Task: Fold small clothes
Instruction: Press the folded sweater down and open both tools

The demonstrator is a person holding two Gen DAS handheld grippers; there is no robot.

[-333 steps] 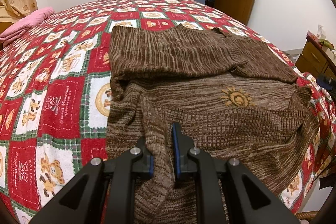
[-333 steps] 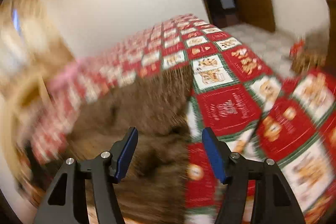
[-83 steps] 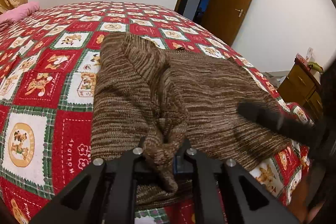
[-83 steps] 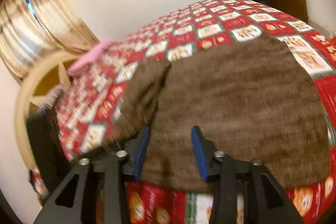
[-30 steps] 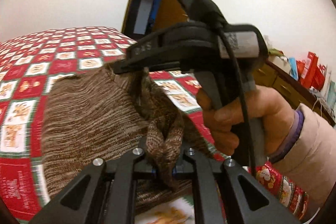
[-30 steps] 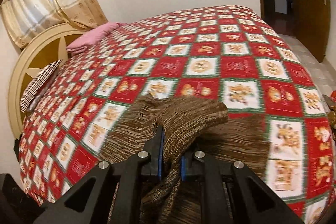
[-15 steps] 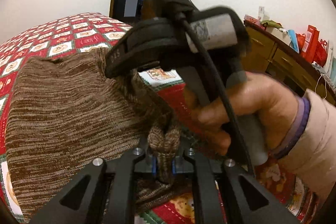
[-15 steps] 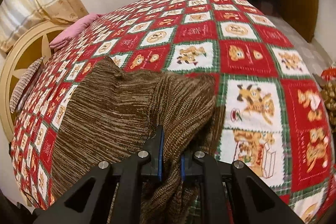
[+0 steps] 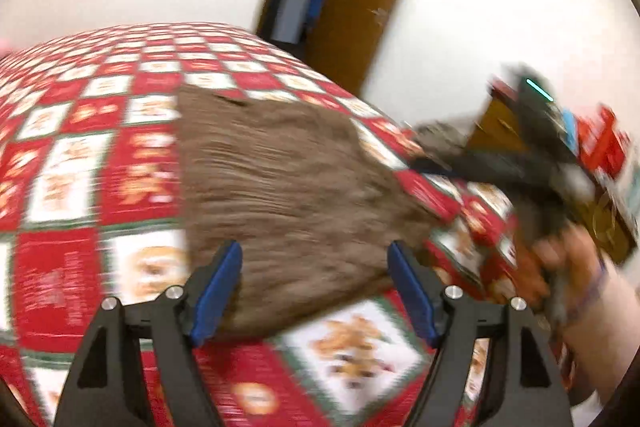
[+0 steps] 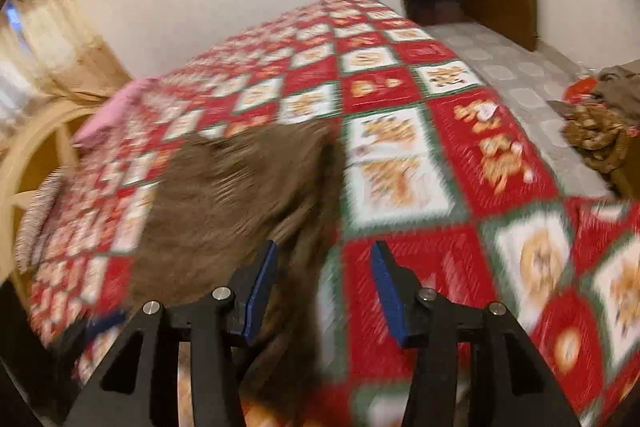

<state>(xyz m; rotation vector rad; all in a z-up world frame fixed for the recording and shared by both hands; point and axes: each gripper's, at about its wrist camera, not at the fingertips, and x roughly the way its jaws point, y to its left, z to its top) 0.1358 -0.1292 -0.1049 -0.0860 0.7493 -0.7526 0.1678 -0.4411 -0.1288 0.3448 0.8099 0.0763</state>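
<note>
1 folded brown striped knit sweater (image 9: 288,195) lies flat on the red-and-white checked bedspread (image 9: 60,267), near its front edge. The left gripper (image 9: 314,287), with 2 blue-padded fingers (image 9: 216,287), has just been opening and stands wide over the sweater's near hem, gripping nothing. 1 hand (image 9: 560,267) at far right carries the right gripper (image 10: 324,287), whose jaws have just been opening to a middling gap, free of the cloth beside them. 1 brown wooden door (image 9: 360,3) stands open behind.
</note>
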